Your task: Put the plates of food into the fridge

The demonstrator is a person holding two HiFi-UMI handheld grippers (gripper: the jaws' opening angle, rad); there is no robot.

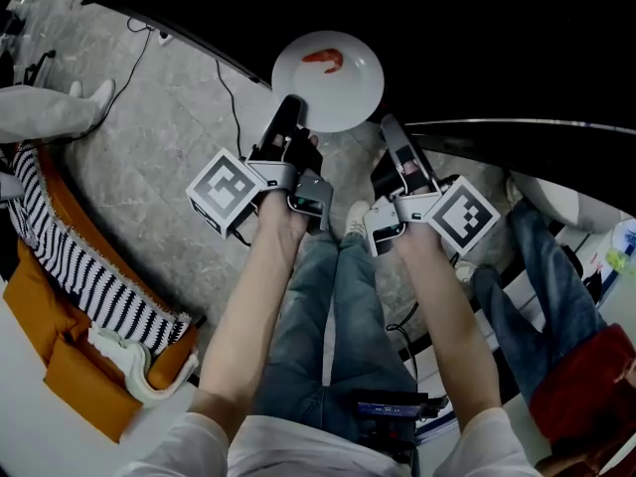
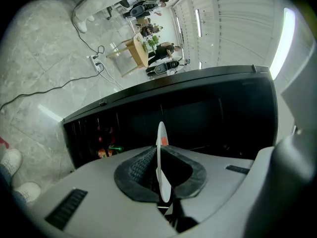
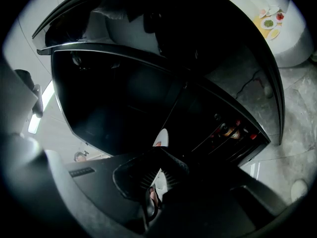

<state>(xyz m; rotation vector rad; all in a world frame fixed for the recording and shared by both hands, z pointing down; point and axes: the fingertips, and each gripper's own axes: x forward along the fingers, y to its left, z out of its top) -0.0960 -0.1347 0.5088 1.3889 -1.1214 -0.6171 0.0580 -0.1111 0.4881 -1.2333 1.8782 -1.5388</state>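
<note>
- We held one white plate (image 1: 343,87), carrying a single reddish piece of food (image 1: 324,60), right at the front of the dark fridge (image 1: 477,58).
- Our left gripper (image 1: 290,117) was clamped on the plate's rim; its own view showed the plate (image 2: 162,162) edge-on, pinched between the pads.
- Our right gripper (image 1: 391,132) was closed on the rim too, on the other side, with a white sliver of plate (image 3: 161,135) between its jaws.
- Bottles (image 2: 105,150) stood low inside the fridge, off to one side of the plate.
- We judged this plate not yet shelved: it hung in the air before the fridge, resting on nothing.
- What looked like more plates of food (image 3: 270,20) sat on a pale table well apart from the fridge, so most of the job seemed left.
</note>
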